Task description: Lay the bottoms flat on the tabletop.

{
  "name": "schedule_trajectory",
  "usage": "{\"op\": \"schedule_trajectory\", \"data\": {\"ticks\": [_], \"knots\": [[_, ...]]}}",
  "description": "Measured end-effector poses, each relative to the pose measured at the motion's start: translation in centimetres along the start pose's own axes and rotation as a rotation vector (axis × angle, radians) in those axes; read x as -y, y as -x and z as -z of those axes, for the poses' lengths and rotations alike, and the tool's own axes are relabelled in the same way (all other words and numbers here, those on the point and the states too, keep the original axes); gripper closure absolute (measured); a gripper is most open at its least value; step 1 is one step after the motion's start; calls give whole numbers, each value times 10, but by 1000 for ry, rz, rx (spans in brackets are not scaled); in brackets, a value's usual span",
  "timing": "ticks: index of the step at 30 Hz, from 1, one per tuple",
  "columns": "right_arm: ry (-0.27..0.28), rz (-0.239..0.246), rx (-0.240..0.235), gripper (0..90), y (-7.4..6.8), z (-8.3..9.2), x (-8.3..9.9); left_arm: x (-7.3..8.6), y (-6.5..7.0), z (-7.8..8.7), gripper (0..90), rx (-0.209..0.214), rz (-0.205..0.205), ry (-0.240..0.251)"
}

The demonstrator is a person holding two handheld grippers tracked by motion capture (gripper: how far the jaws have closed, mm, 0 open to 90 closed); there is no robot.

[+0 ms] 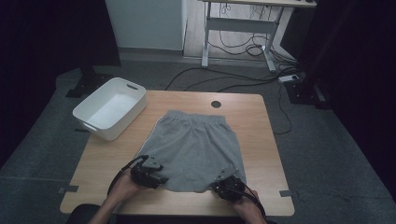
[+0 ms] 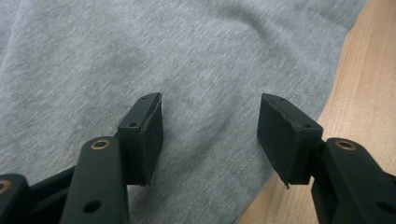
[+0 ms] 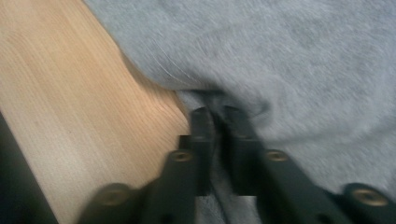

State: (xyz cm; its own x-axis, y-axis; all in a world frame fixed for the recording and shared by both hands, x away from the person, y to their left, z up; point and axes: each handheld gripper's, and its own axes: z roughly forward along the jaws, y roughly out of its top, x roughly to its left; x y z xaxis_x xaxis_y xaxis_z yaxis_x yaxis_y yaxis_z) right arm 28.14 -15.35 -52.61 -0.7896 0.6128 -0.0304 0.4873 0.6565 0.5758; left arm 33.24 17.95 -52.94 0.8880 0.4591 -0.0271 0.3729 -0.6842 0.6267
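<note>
Grey shorts (image 1: 196, 149) lie flat on the wooden table (image 1: 261, 135), waistband toward the far edge, leg hems toward the person. They sit about mid-table, slightly toward the near side.

Left gripper (image 1: 150, 173) at the near left hem of the shorts, held in the left hand (image 1: 122, 186). In the left gripper view (image 2: 210, 135) its jaws stand apart over the cloth, with fabric lying flat in the gap between them; the pads do not press on it. Hem stitching runs under the jaws, bare table wood to the right of it.

Right gripper (image 1: 228, 185) at the near right corner of the shorts, right hand (image 1: 247, 210) behind it at the table edge. In the right gripper view (image 3: 215, 140) the jaws are drawn together on a pinched ridge of grey fabric right at the hem (frame slightly blurred, but cloth plainly runs between the pads). Wood grain shows to the left of the clamped fold; the rest of the shorts spreads away to the right.

White bin (image 1: 111, 108) on the far left corner of the table, overhanging the edge a little, well apart from the shorts. A round dark cable hole (image 1: 215, 104) sits in the tabletop just beyond the waistband. Cables (image 1: 243, 79) trail over the grey floor behind the table.
</note>
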Motion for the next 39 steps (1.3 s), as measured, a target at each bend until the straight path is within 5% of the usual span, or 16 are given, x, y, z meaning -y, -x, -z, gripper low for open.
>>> {"op": "schedule_trajectory", "data": {"ticks": [4, 8, 13, 16, 20, 24, 27, 30, 31, 36, 39], "knots": [[0, 2, -8, 884, 0, 5, 0, 0, 0, 2, 405, -4, 1, 13], [70, -12, -14, 884, 2, 24, -6, -3, 0, 8, 406, 4, 0, 49], [123, -79, 42, 879, 29, 40, -18, -2, -2, 7, 401, -8, 7, 45], [62, -150, 63, 865, 53, 22, -16, 0, -4, 7, 401, -22, 11, 36], [9, -184, 31, 794, 63, -3, -8, -2, -1, 11, 400, -10, 2, 59], [39, -209, 28, 639, 64, 4, -6, -3, 1, 5, 400, 6, -8, 34], [72, -220, 24, 570, 64, 18, -5, 0, 0, -3, 393, -14, -1, -18], [89, -219, 22, 533, 64, 29, 2, 5, -6, -2, 384, -22, 24, -13], [90, -227, 22, 528, 64, 31, 4, 6, -7, 0, 391, -62, 20, -21], [85, -229, 2, 523, 57, 33, 21, 13, -18, 6, 384, -87, 67, -25], [78, -196, -12, 663, 48, 30, 26, 15, -23, 8, 381, -99, 83, -24]]}}
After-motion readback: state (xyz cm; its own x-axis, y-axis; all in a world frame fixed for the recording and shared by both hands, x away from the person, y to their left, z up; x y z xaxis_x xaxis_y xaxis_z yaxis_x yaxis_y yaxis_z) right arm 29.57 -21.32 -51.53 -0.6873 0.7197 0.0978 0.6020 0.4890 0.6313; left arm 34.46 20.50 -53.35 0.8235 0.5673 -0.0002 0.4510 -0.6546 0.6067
